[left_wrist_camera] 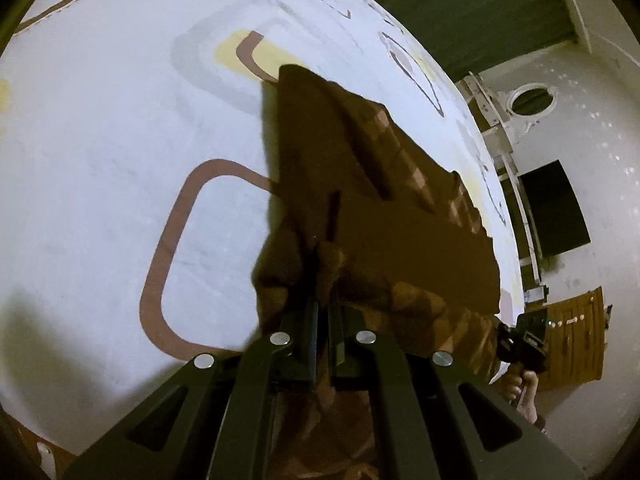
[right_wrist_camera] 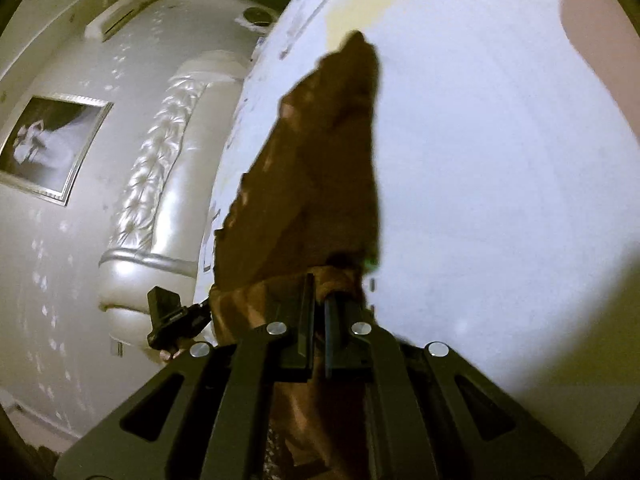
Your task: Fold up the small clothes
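A small brown checked garment (left_wrist_camera: 384, 208) hangs stretched above a white bed sheet (left_wrist_camera: 100, 160) with brown and yellow loop patterns. My left gripper (left_wrist_camera: 324, 280) is shut on one bunched corner of the garment. My right gripper (right_wrist_camera: 322, 280) is shut on another corner of the same garment (right_wrist_camera: 320, 168), which trails away from the fingers toward the sheet (right_wrist_camera: 500, 160). The right gripper also shows in the left wrist view (left_wrist_camera: 524, 344), held by a hand at the cloth's right edge. The left gripper shows in the right wrist view (right_wrist_camera: 172, 316) at the cloth's left edge.
A white tufted headboard (right_wrist_camera: 160, 184) and a framed picture (right_wrist_camera: 52, 144) on the wall lie left of the bed in the right wrist view. A white cabinet (left_wrist_camera: 532, 100), a dark screen (left_wrist_camera: 556, 208) and a wooden piece (left_wrist_camera: 576, 336) stand beyond the bed's edge.
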Available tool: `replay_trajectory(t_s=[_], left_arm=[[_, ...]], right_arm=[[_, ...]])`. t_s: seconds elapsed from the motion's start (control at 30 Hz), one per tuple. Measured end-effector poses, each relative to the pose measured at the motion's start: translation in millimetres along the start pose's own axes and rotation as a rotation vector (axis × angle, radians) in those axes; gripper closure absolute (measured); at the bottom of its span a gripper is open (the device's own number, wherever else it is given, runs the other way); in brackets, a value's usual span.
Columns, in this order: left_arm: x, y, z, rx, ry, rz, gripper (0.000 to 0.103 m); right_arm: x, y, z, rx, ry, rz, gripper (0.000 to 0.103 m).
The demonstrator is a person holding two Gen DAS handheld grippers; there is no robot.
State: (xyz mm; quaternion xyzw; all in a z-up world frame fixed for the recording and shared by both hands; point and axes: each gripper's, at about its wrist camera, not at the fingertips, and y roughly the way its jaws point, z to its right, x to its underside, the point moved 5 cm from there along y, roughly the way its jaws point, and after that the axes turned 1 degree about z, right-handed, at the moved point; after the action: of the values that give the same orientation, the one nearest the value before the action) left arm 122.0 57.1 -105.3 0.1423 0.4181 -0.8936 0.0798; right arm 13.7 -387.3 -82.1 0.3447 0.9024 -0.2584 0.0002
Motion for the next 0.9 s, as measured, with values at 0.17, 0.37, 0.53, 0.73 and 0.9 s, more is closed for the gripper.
replay_trajectory(t_s=[0.17, 0.37, 0.53, 0.73, 0.9], left_arm=[[12.8, -19.6, 4.7, 0.025, 0.030, 0.005, 0.087], [60.8, -42.8, -1.0, 0.009, 0.112, -0.078, 0.045], [101.5, -36.0, -11.4, -0.011, 0.123, -0.177, 0.045], [113.7, -12.1, -12.7, -0.023, 0.099, -0.236, 0.045], [113.8, -3.9, -12.7, -0.049, 0.098, -0.270, 0.045]], right_arm=[[1.8, -15.7, -7.0, -0.022, -0.005, -0.010, 0.089], [27.5, -52.3, -18.8, -0.022, -0.065, -0.082, 0.077], [65.9, -66.2, -9.3, 0.017, -0.119, -0.210, 0.075], [87.4, -62.1, 6.6, 0.085, -0.135, -0.281, 0.066], [91.2, -51.2, 10.6, 0.078, -0.140, -0.305, 0.065]])
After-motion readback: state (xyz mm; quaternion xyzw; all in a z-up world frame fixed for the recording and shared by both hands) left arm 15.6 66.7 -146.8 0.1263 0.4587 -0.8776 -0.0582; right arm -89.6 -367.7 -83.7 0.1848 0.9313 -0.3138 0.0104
